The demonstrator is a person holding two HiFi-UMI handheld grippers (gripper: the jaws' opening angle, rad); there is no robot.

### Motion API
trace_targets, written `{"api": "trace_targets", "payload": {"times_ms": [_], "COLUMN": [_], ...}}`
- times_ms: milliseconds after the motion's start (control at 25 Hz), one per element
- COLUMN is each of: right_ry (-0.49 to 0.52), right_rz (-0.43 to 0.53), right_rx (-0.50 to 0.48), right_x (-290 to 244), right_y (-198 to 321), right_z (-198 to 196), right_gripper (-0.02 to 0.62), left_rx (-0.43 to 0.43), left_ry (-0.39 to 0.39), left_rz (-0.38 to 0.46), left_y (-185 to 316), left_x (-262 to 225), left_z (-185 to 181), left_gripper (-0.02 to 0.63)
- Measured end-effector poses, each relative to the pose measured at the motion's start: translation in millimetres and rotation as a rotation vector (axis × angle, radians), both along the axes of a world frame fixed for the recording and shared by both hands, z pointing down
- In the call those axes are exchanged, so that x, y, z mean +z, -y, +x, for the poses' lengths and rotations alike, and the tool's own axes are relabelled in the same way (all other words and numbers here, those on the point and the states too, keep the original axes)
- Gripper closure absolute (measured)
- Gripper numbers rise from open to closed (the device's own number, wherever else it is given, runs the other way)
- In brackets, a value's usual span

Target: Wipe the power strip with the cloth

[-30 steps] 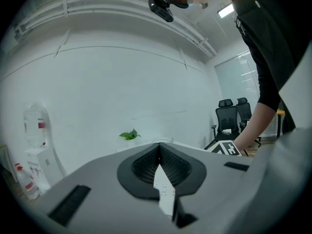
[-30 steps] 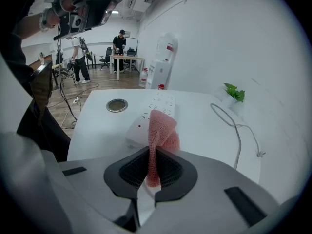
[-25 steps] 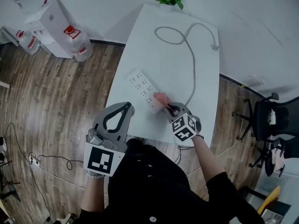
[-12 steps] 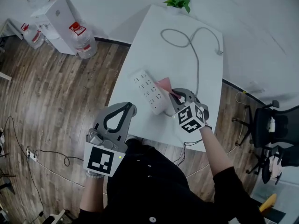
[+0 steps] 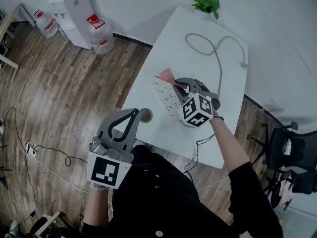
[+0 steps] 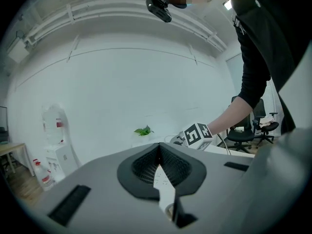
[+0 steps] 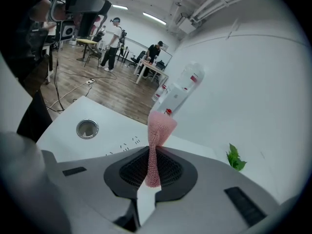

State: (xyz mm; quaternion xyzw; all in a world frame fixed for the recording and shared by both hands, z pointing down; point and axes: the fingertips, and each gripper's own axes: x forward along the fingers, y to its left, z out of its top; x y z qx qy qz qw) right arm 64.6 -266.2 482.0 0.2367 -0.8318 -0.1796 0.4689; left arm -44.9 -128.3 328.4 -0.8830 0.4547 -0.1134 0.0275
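Right gripper (image 5: 177,85): fingers are clenching on the cloth (image 7: 158,129).

Cloth: pink, with an open knit weave. It is bunching into a narrow strip where the fingers are pinching it and flaring into a small fan beyond the fingertips. In the head view it is showing as a pink triangle at the far end of the power strip (image 5: 166,98), by the left edge of the bench (image 5: 225,98). Contact between cloth and strip: cannot tell.

Power strip: white and long, with two rows of sockets facing up. It is lying flat and diagonal on the bench, and the right gripper is reaching over it from the near side.

A grey cable (image 5: 216,58) is looping over the far part of the bench and running back toward the right gripper.

Left gripper (image 5: 134,113): fingers are pressing together with nothing between them. It is hanging at the near left corner of the bench, just beside a round grommet hole (image 5: 145,115) and well apart from the cloth.

A green plant (image 5: 205,4) is sitting at the far end of the bench.
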Motion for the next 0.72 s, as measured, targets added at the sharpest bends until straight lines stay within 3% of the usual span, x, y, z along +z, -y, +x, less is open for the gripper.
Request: {"api": "trace_targets", "payload": {"times_ms": [280, 720], "right_ry": [-0.065, -0.162], "right_rz": [-0.019, -0.072], "right_rx": [-0.103, -0.162], "right_x": [30.7, 75.3], "right_y": [16.1, 30.0], "right_z": [-44.2, -76.8], "right_gripper": [0.546, 0.546], "left_rx": [-0.065, -0.128], "left_ry": [0.011, 0.016], "left_rz": [-0.018, -0.028], "left_y": [-6.9, -14.8], "left_x": [6.9, 12.7], "left_z": [-23.3, -51.3], "left_gripper": [0.592, 0.592]}}
